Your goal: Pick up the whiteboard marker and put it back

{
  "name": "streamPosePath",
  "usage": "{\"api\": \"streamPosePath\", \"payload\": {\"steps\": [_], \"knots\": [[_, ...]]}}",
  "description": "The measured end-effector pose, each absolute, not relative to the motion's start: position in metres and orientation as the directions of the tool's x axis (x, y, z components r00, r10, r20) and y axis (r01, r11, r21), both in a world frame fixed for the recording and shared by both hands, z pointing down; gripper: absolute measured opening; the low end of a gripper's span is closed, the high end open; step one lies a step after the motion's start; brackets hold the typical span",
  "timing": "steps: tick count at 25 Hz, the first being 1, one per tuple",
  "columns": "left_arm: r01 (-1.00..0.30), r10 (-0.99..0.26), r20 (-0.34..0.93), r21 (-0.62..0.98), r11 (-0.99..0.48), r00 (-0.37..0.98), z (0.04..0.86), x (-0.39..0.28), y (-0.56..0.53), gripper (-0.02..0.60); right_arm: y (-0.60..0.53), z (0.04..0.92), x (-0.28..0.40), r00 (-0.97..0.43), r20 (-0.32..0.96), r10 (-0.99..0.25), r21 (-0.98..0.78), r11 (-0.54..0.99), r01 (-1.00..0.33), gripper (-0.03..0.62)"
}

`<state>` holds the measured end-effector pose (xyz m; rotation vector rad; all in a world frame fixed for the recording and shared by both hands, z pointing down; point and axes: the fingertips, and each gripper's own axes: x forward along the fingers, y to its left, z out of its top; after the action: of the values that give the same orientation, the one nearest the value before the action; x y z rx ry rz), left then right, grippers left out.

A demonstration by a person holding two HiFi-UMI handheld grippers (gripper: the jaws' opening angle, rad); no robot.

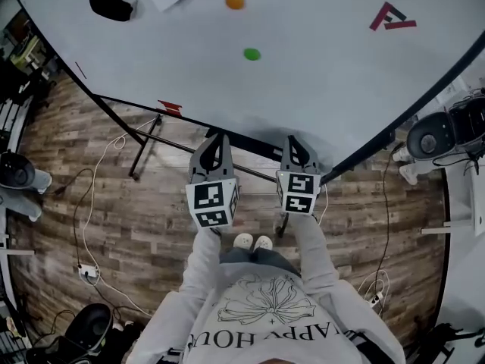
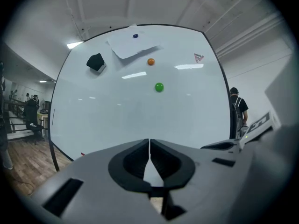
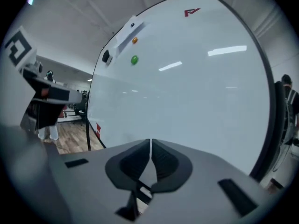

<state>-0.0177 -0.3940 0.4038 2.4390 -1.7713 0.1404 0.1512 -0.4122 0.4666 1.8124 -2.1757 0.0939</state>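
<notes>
The whiteboard fills the upper head view and stands in front of both grippers. A small red thing sits at its lower edge; I cannot tell whether it is the marker. No marker is in either gripper. My left gripper is shut and empty, its tips pointing at the board's lower edge; in the left gripper view its jaws meet with nothing between them. My right gripper is beside it, also shut and empty, and its jaws are closed together facing the board.
On the board are a black eraser, an orange magnet, a green magnet, a sheet of paper and a red logo. Cables and the stand's legs lie on the wood floor. A person stands to the right.
</notes>
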Motion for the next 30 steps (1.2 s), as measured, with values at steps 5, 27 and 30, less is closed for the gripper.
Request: {"api": "streamPosePath", "payload": {"steps": [5,27,30], "knots": [[-0.941,-0.934,0.116,0.047,-0.335,0.338,0.391,-0.004,-0.393,0.011,-0.396,0.427,0.172,-0.105,0.176,-0.979,0.082,0.121,-0.989,0.011],[-0.92,-0.916,0.087,0.03,-0.39,0.391,0.375,0.011,-0.383,0.011,-0.372,0.396,0.19,-0.029,0.096,-0.995,0.011,0.03,-0.999,0.003],[-0.921,-0.917,0.086,0.028,-0.388,0.388,0.374,0.011,-0.38,0.011,-0.369,0.396,0.193,-0.03,0.1,-0.995,0.017,0.032,-0.999,0.003]]}}
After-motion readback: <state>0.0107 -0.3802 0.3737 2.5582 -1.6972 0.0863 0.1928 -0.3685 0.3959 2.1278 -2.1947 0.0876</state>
